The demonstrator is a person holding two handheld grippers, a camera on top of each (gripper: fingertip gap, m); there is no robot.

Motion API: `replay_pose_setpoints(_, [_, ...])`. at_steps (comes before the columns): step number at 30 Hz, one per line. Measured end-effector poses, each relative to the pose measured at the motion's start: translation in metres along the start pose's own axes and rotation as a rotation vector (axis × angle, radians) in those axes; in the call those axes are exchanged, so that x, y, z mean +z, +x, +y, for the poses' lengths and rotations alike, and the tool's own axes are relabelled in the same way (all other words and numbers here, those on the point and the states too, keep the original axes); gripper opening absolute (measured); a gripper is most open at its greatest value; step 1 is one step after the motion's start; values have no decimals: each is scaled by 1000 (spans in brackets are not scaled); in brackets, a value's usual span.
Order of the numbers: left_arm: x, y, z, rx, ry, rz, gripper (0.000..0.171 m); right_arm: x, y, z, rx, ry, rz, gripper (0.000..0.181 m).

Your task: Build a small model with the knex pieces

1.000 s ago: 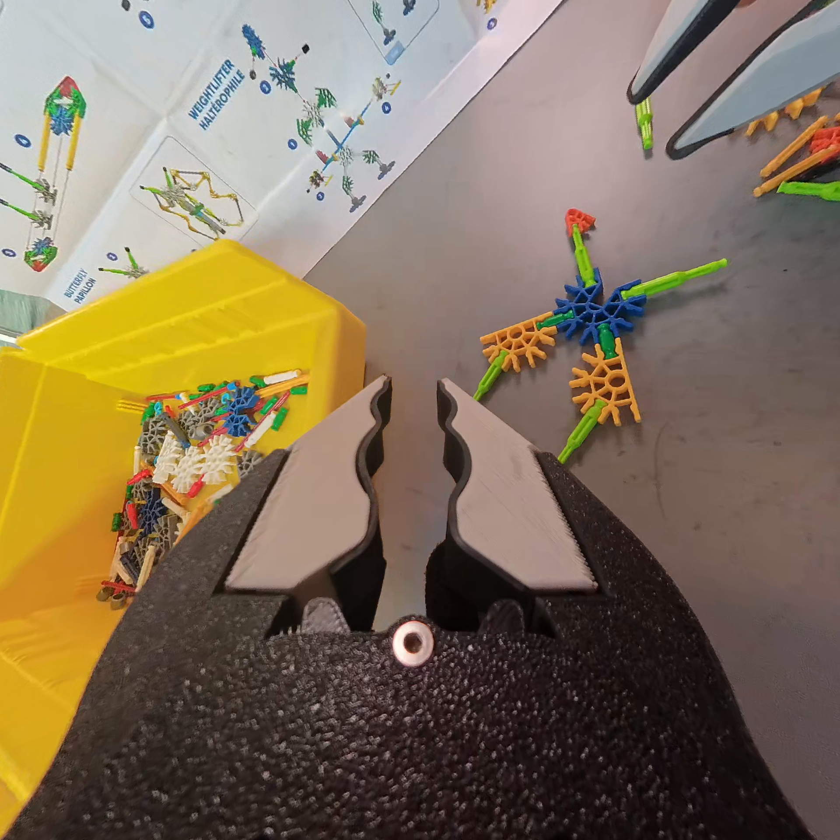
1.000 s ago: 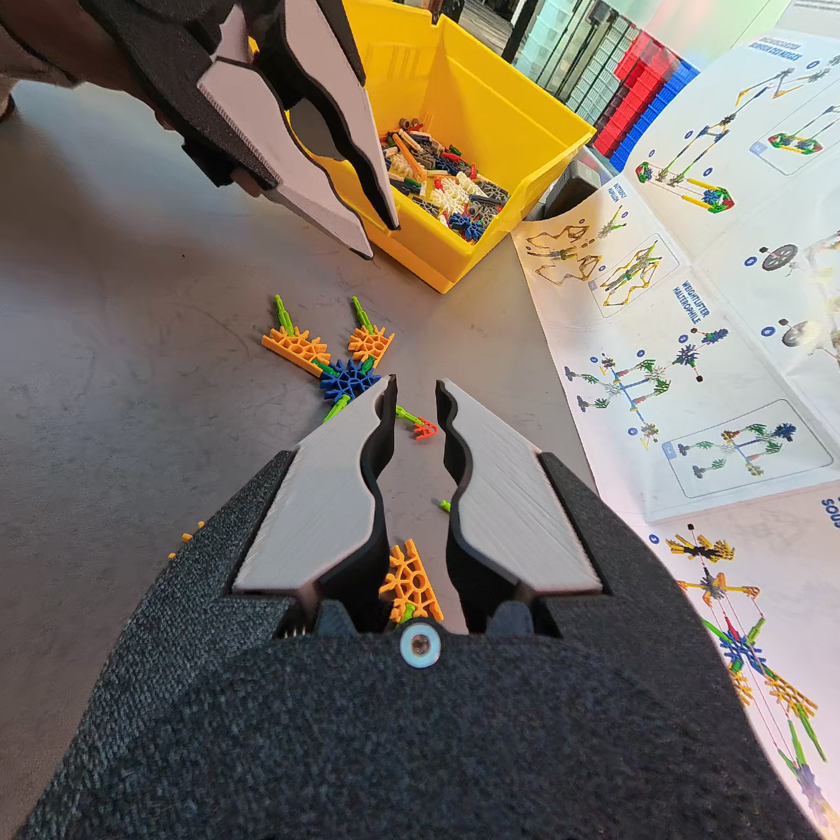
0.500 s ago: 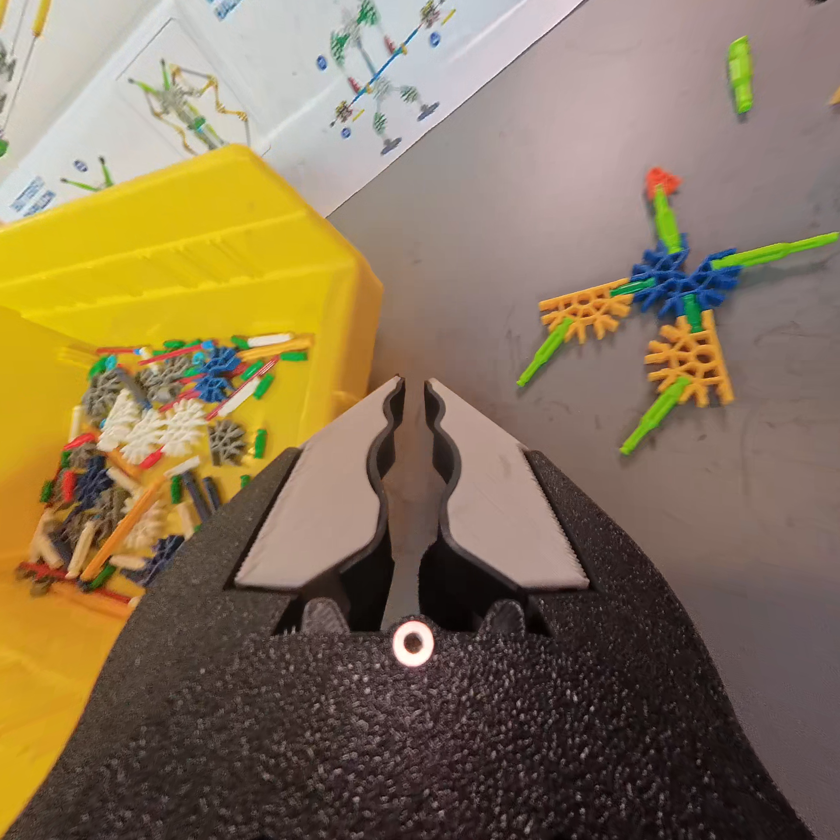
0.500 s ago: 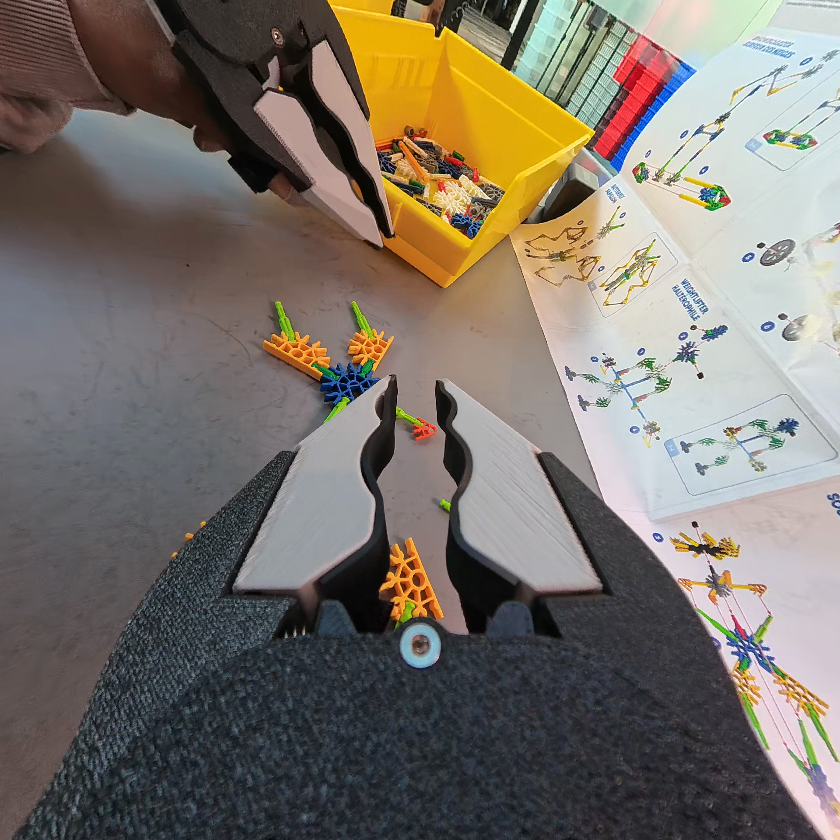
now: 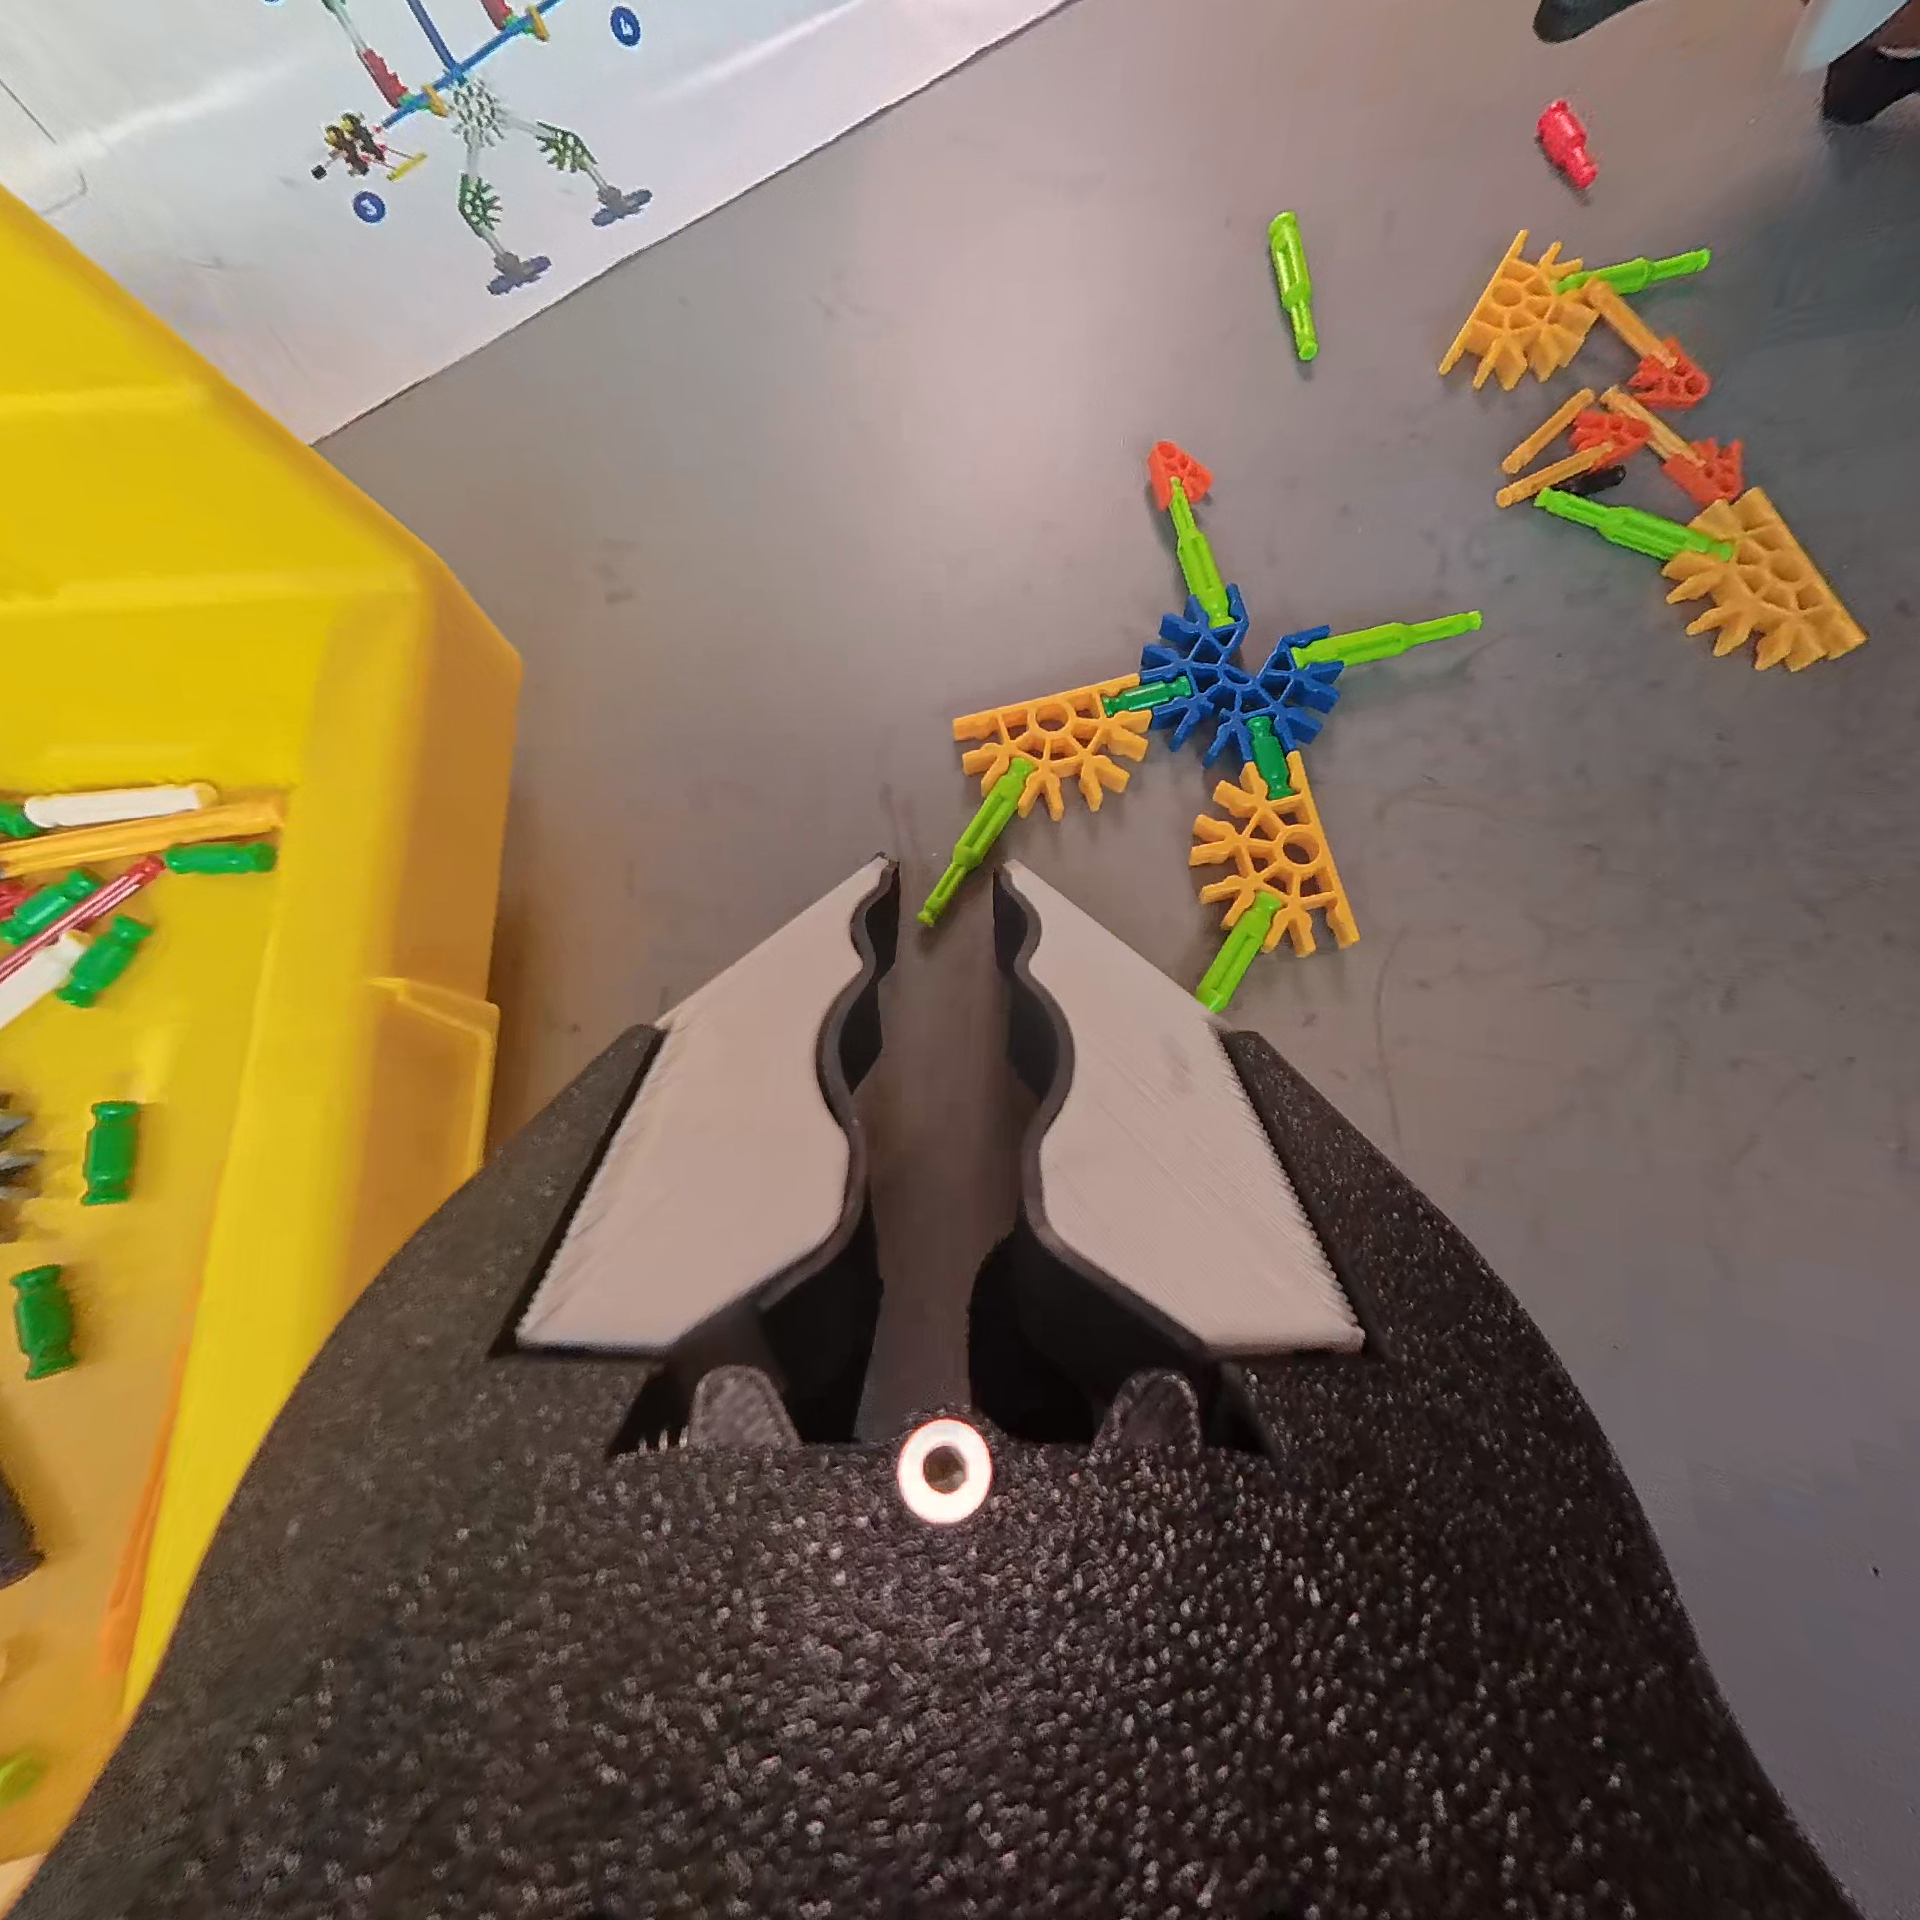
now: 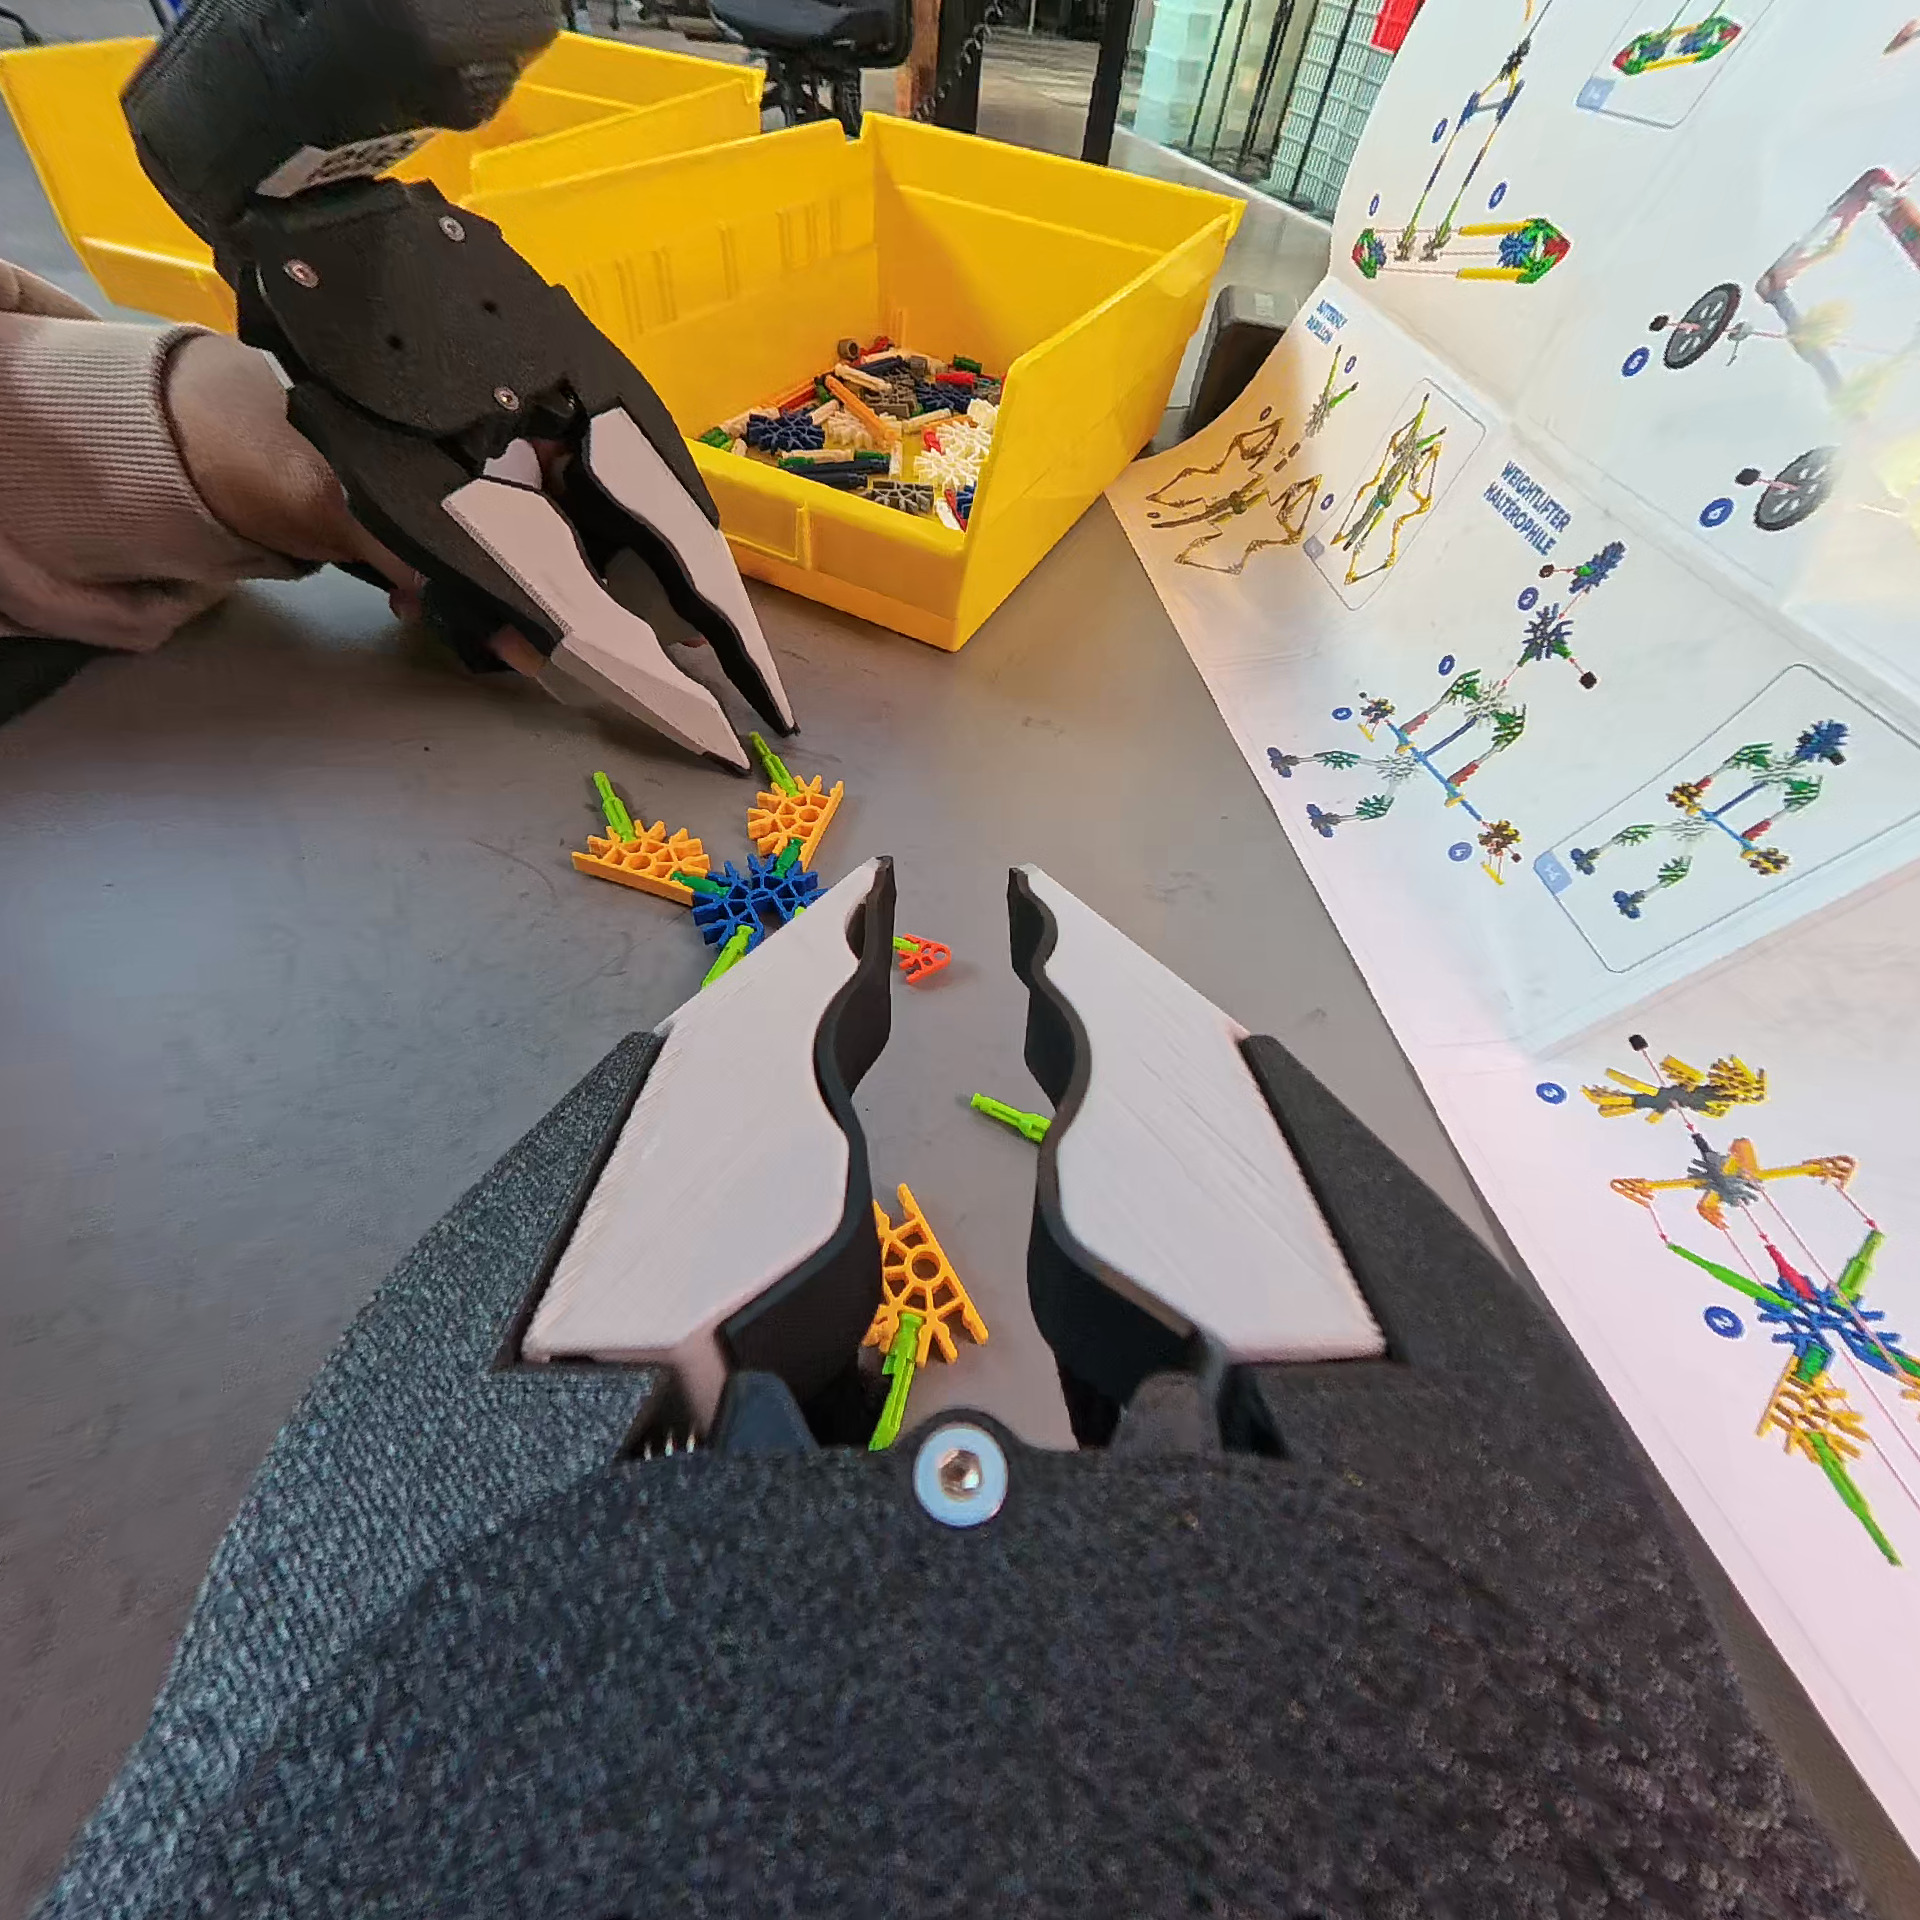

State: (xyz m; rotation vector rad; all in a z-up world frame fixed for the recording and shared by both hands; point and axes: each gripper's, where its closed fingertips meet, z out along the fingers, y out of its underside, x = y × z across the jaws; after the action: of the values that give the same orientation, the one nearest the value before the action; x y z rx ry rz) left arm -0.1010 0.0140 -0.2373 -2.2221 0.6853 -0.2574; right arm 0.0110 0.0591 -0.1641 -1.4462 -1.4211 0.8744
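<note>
- A yellow bin (image 5: 260,665) stands at the left on the grey table (image 5: 1558,1195), with loose rods and connectors inside; the right wrist view shows three such bins in all, the nearest (image 6: 1049,343) being the one with pieces in it.
- The left gripper (image 5: 943,875) hovers low over the table just right of that bin, its fingers a narrow gap apart and holding nothing. A second ago the gap was a little wider, half a second ago narrower, and the gripper sat higher, beside the bin wall.
- Its tips now frame the end of a green rod (image 5: 971,844) belonging to the assembled piece (image 5: 1231,686): one blue snowflake hub, two orange fan connectors, four green rods, one red tip.
- Farther right lie a loose green rod (image 5: 1291,283), a red piece (image 5: 1567,143) and a cluster of orange, red and green parts (image 5: 1662,457).
- The right gripper (image 6: 951,878) is spread and empty; an orange connector (image 6: 925,1283) lies beneath it.
- An instruction sheet (image 6: 1558,582) lies along the right.
</note>
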Motion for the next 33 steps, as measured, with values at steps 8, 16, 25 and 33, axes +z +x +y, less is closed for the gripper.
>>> replay_pose_setpoints(8, [0,8,1,2,-12,45,4,-26,34,28,-67,-230,101,20])
replay_pose_setpoints(16, [0,8,0,13,3,65,4,-5,38,68,-56,-369,-52,34])
replay_pose_setpoints(25, [-28,13,-33,-36,201,132,8,5,14,77,-89,-462,-188,2])
replay_pose_setpoints(33, [-47,81,-81,-290,425,596,22,9,-59,-9,-373,-85,-194,3])
